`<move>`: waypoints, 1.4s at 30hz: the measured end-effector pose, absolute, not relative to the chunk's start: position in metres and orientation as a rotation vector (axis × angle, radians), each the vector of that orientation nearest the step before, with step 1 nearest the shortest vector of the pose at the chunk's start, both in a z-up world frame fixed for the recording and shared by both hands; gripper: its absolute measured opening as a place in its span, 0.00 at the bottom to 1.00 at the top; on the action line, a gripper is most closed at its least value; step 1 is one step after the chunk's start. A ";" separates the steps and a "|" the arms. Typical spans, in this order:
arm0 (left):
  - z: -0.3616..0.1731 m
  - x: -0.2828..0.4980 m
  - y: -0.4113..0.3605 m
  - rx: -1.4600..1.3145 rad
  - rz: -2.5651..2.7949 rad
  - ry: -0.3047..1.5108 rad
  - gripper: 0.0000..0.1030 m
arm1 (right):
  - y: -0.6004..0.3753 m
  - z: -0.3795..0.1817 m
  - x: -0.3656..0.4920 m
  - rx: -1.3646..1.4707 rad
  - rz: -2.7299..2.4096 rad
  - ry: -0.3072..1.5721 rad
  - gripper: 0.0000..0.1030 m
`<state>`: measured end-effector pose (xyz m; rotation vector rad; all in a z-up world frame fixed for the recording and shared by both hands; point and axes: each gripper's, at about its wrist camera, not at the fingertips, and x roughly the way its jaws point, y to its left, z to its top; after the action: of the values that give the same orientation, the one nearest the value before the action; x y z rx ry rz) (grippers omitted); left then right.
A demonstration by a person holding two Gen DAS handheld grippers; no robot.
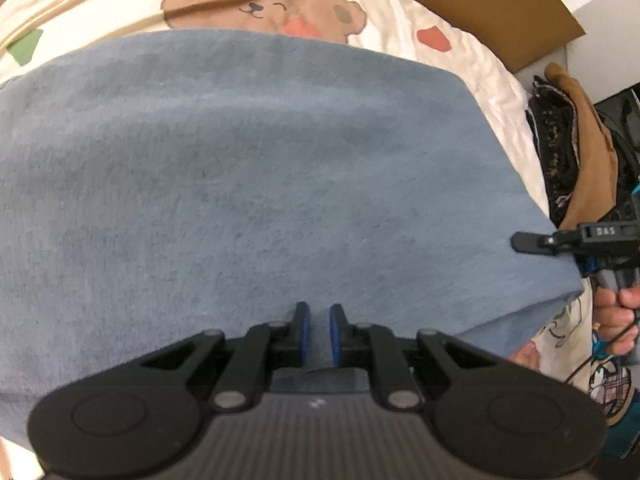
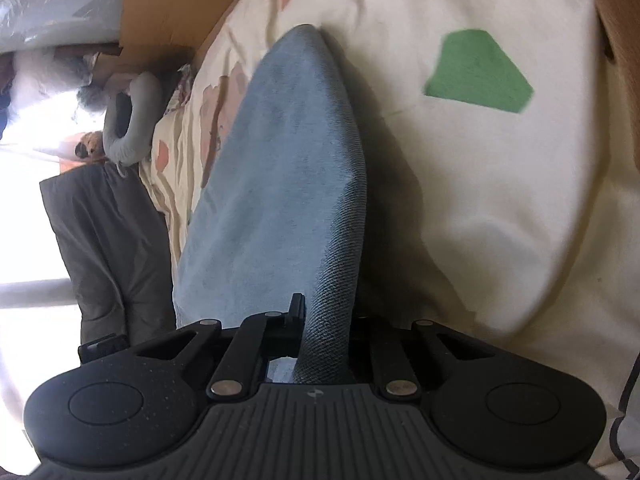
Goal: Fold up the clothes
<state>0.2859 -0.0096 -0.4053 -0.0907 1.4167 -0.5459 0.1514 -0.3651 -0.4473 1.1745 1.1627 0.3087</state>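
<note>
Mid-fold: the blue garment (image 1: 248,168) lies spread on the bed's bear-print sheet (image 1: 460,60). The left gripper (image 1: 319,334) and right gripper (image 2: 324,320) each pinch its edge, jaws nearly together. Next, I judge, both must carry that edge across evenly.

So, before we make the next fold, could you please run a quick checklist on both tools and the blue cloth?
1. Left tool pinching blue cloth: ok, fabric sits between the pads.
2. Right tool gripping the cloth's edge: ok, cloth fills the jaws.
3. Cloth smooth: ok in the left view.
4. Bedsheet ahead free: ok.
5. Cloth layers aligned: cannot tell.
</note>
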 end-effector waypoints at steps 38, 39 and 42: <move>-0.397 0.355 -0.012 -0.163 -0.397 1.245 0.08 | -0.369 -0.451 0.149 1.130 0.281 1.196 0.17; -0.397 0.359 -0.012 -0.167 -0.386 1.239 0.07 | -0.370 -0.451 0.149 1.129 0.276 1.195 0.17; -0.398 0.366 -0.014 -0.170 -0.380 1.227 0.06 | -0.369 -0.453 0.148 1.130 0.266 1.192 0.20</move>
<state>0.3664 -0.0140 -0.3980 -0.1701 1.2272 -0.3801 0.1476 -0.3692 -0.4531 1.1298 1.1922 0.2661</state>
